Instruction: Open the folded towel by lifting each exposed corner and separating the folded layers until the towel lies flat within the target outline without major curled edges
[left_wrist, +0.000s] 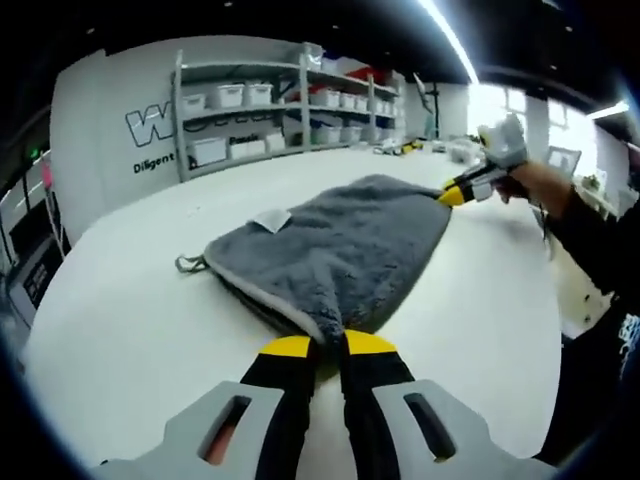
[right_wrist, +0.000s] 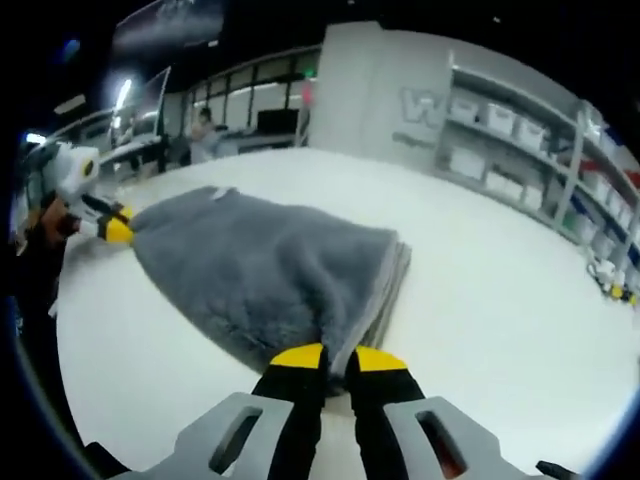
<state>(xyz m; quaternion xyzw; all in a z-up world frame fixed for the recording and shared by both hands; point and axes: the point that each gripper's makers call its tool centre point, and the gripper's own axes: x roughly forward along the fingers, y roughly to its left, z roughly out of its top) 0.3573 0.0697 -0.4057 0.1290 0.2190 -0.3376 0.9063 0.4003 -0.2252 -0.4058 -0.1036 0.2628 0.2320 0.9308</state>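
Observation:
A folded grey towel lies on the white table; its top layer is held by two corners. My left gripper is shut on the near corner in the left gripper view. The right gripper grips the far corner there, held by a hand. In the right gripper view, the towel spreads ahead with stacked layers showing at its right edge. My right gripper is shut on its near corner, and the left gripper pinches the far left corner. A white label and a small loop show on the towel.
Grey shelving with white bins stands beyond the table's far side, also seen in the right gripper view as shelving. Small objects sit at the far table edge. A person's dark sleeve reaches in from the right.

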